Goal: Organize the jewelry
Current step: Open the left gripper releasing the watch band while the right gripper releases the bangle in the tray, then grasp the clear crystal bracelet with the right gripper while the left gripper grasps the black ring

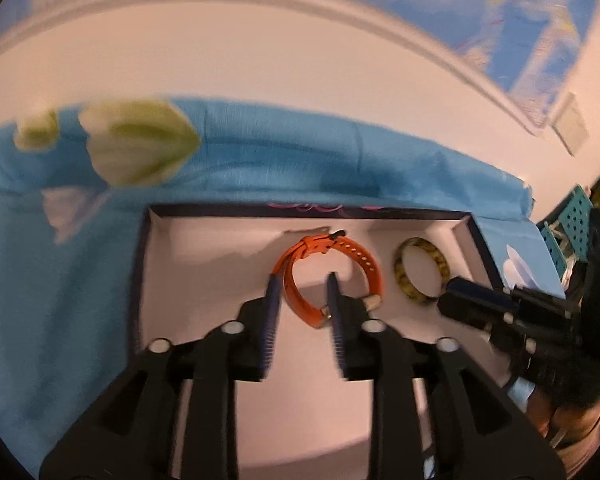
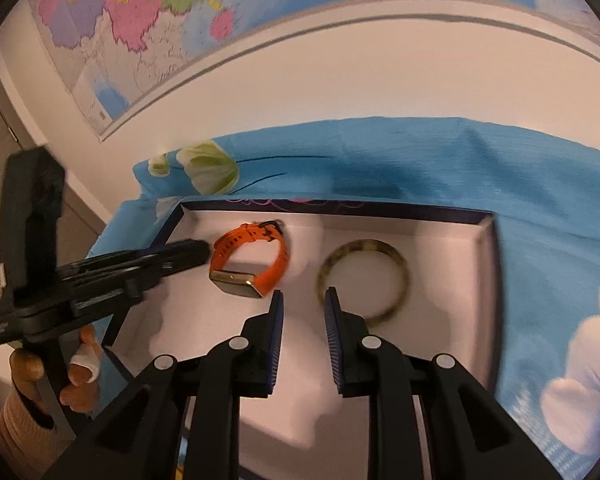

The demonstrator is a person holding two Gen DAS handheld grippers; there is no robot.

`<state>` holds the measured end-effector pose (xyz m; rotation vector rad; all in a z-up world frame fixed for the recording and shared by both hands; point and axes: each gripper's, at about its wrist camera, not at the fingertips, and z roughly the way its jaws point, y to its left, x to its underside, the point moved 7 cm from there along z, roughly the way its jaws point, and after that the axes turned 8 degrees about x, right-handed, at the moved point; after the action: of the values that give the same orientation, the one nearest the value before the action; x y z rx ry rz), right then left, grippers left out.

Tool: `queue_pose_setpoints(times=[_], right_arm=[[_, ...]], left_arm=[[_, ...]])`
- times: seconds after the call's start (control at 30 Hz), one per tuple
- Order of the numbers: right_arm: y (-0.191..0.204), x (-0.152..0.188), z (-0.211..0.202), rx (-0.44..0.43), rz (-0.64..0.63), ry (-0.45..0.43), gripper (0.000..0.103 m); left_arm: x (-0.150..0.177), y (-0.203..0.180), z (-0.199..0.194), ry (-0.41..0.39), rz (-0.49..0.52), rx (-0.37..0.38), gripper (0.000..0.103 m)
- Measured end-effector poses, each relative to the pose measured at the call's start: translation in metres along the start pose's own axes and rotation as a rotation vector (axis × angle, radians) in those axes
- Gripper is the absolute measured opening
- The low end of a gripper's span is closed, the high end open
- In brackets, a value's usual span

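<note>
Hovering over the white-lined box [image 1: 204, 264], my left gripper [image 1: 302, 284] has its fingers apart around one side of the orange watch [image 1: 324, 276], not pinching it. Just right lies the mottled bangle [image 2: 362, 276]; my right gripper [image 2: 302, 300] is parted beside its rim. Blue flowered cloth [image 2: 420, 160] surrounds the box.

No text can be read in either view. In the right wrist view, small white lettering sits on the black body of the left gripper [image 2: 188, 254] at the far left edge of the frame, too small and blurred to make out, and the wall map [image 2: 140, 12] in the upper left shows only coloured regions with illegible print.
</note>
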<state>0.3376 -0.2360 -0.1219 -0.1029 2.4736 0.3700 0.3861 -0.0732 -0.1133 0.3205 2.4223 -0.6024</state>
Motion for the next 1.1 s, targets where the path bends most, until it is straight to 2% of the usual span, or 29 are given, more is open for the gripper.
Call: queue_pose_setpoints(times=[0.1, 0.17, 0.23, 0.33, 0.47, 0.63, 0.83, 0.87, 0.9, 0.93, 1.0, 1.07, 1.1], right_arm=[[-0.004, 0.008, -0.018, 0.005, -0.003, -0.03, 0.025], [-0.002, 0.015, -0.031, 0.003, -0.018, -0.054, 0.039], [-0.001, 0.029, -0.048, -0.001, -0.049, -0.072, 0.043], [-0.005, 0.055, -0.07, -0.01, -0.066, -0.073, 0.044], [-0.004, 0.091, -0.082, -0.01, -0.077, -0.05, 0.044], [-0.008, 0.129, -0.085, 0.003, -0.054, -0.016, 0.044], [-0.005, 0.144, -0.075, 0.006, -0.031, 0.008, 0.044], [-0.004, 0.145, -0.074, 0.009, -0.033, 0.007, 0.043], [-0.004, 0.145, -0.073, 0.016, -0.033, 0.005, 0.037], [-0.004, 0.146, -0.073, 0.022, -0.035, 0.009, 0.026], [-0.003, 0.146, -0.075, 0.014, -0.033, 0.004, 0.02], [-0.002, 0.146, -0.079, 0.019, -0.041, -0.009, 0.007], [-0.002, 0.146, -0.082, 0.018, -0.042, -0.014, 0.008]], left_arm=[[0.007, -0.007, -0.034, -0.083, 0.087, -0.029, 0.043], [0.015, -0.011, -0.06, -0.144, 0.133, -0.041, 0.054], [0.027, -0.019, -0.086, -0.202, 0.183, -0.042, 0.058], [0.046, -0.023, -0.113, -0.246, 0.215, -0.024, 0.058], [0.078, -0.026, -0.135, -0.262, 0.247, -0.02, 0.058], [0.112, -0.029, -0.145, -0.242, 0.284, -0.018, 0.058], [0.144, -0.031, -0.141, -0.195, 0.306, -0.029, 0.058], [0.148, -0.03, -0.141, -0.187, 0.3, -0.026, 0.058], [0.15, -0.03, -0.141, -0.187, 0.297, -0.029, 0.058], [0.152, -0.03, -0.141, -0.186, 0.296, -0.032, 0.058], [0.155, -0.029, -0.141, -0.184, 0.287, -0.031, 0.058], [0.158, -0.028, -0.142, -0.181, 0.28, -0.029, 0.058], [0.159, -0.028, -0.142, -0.179, 0.279, -0.03, 0.058]])
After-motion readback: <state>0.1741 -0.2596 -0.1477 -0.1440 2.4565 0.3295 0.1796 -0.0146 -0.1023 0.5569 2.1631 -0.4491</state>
